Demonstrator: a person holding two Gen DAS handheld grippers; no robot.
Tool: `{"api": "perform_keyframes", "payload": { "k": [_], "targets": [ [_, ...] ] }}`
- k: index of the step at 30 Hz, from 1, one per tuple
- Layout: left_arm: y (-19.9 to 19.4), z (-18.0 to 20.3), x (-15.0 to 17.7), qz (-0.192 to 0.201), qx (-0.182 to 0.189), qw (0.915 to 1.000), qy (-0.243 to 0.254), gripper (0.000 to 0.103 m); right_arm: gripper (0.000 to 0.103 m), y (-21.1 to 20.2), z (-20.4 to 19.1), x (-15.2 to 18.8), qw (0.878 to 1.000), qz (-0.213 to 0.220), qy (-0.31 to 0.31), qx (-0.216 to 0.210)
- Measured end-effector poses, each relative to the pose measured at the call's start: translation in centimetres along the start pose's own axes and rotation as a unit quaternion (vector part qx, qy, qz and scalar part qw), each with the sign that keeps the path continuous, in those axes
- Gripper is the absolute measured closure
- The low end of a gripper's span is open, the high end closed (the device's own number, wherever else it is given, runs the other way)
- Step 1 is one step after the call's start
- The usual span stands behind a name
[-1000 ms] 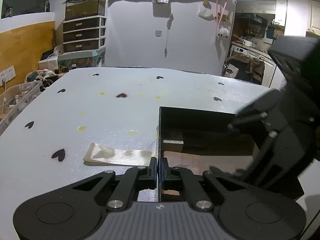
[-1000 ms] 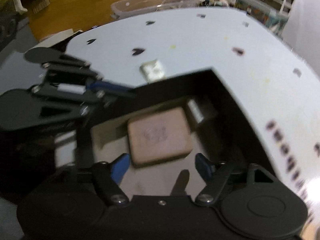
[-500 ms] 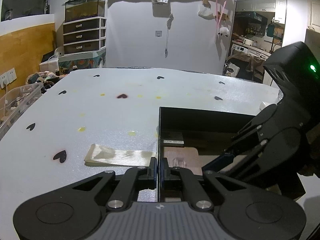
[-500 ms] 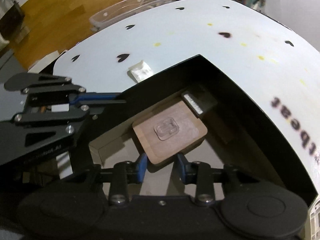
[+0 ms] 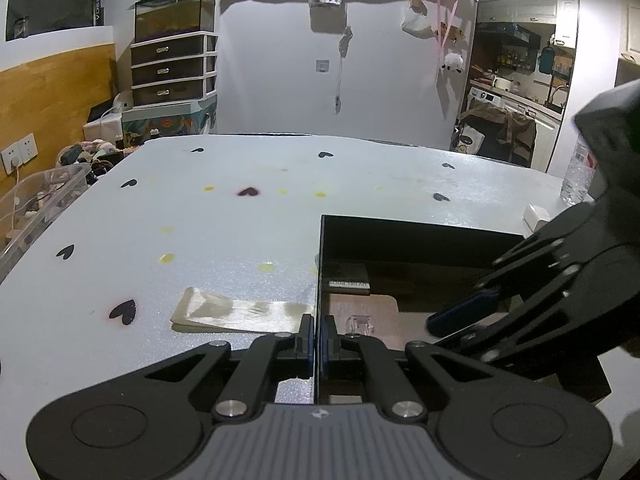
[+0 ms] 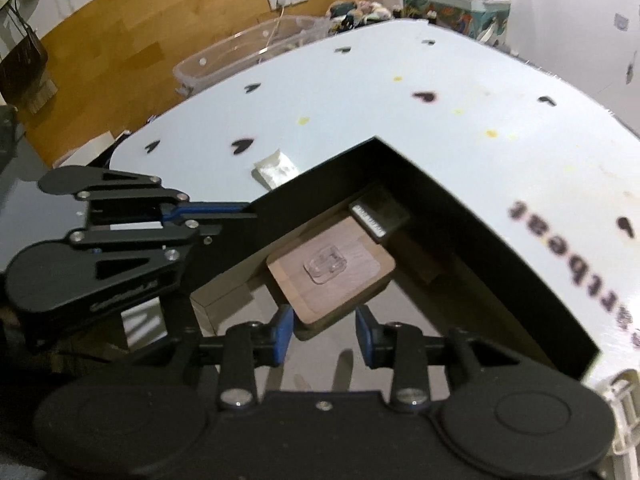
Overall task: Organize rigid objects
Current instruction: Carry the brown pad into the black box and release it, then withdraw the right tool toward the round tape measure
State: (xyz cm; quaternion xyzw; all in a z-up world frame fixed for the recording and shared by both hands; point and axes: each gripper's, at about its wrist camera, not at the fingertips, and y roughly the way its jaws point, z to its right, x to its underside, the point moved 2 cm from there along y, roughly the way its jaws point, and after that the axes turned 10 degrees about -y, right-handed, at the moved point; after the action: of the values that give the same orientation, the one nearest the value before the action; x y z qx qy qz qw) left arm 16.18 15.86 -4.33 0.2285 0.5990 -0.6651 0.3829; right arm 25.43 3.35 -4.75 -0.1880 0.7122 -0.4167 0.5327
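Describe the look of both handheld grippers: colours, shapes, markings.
Both are matte black. The left gripper has a ribbed grey base, angular link arms with triangular cut-outs, silver pivot screws, round discs at each side, and blue pads on its fingers. The right gripper matches it, with blue pads too. No cables or sleeves show.

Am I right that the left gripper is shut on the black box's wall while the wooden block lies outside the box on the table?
Not quite: the left gripper does clamp the black box wall, but the wooden block lies inside the box, as the right wrist view shows.
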Motion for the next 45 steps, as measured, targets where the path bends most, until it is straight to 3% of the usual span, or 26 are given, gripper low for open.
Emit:
{"api": "perform_keyframes", "payload": {
  "k": [2, 6, 15, 17, 20, 31, 40, 45],
  "targets": [
    [0.0, 0.0, 0.0, 0.0, -0.001, 1.0, -0.001, 0.1, 0.051, -1.0, -0.1, 0.4, 1.0, 0.014, -0.004, 0.013],
    [0.0, 0.2, 0.0, 0.0, -0.005, 1.0, 0.0, 0.1, 0.045, -2.6, -0.1, 1.3, 0.999, 0.035, 0.002, 0.032],
    [-0.2, 0.5, 0.0, 0.0, -0.014, 0.9999, -0.002, 0.1, 0.015, -6.7, -0.3, 3.1, 0.993, 0.105, 0.007, 0.062],
    [-0.2, 0.6, -0.1, 0.001, -0.016, 0.9999, -0.002, 0.1, 0.005, -7.5, -0.4, 3.4, 0.99, 0.119, 0.008, 0.072],
    [-0.3, 0.7, -0.1, 0.002, -0.019, 0.9998, -0.001, 0.1, 0.0, -8.6, -0.5, 4.1, 0.986, 0.142, 0.008, 0.083],
    [-0.6, 1.1, -0.1, 0.004, -0.029, 0.9996, -0.002, 0.1, 0.0, -11.5, 0.4, 7.8, 0.971, 0.188, 0.05, 0.142],
    [-0.6, 1.3, -0.1, 0.006, -0.031, 0.9995, -0.002, 0.1, 0.0, -11.8, 2.0, 13.4, 0.956, 0.175, 0.143, 0.185],
    [-0.7, 1.3, -0.1, 0.007, -0.03, 0.9995, -0.002, 0.1, 0.0, -11.6, 3.2, 16.7, 0.942, 0.173, 0.206, 0.203]
  ]
}}
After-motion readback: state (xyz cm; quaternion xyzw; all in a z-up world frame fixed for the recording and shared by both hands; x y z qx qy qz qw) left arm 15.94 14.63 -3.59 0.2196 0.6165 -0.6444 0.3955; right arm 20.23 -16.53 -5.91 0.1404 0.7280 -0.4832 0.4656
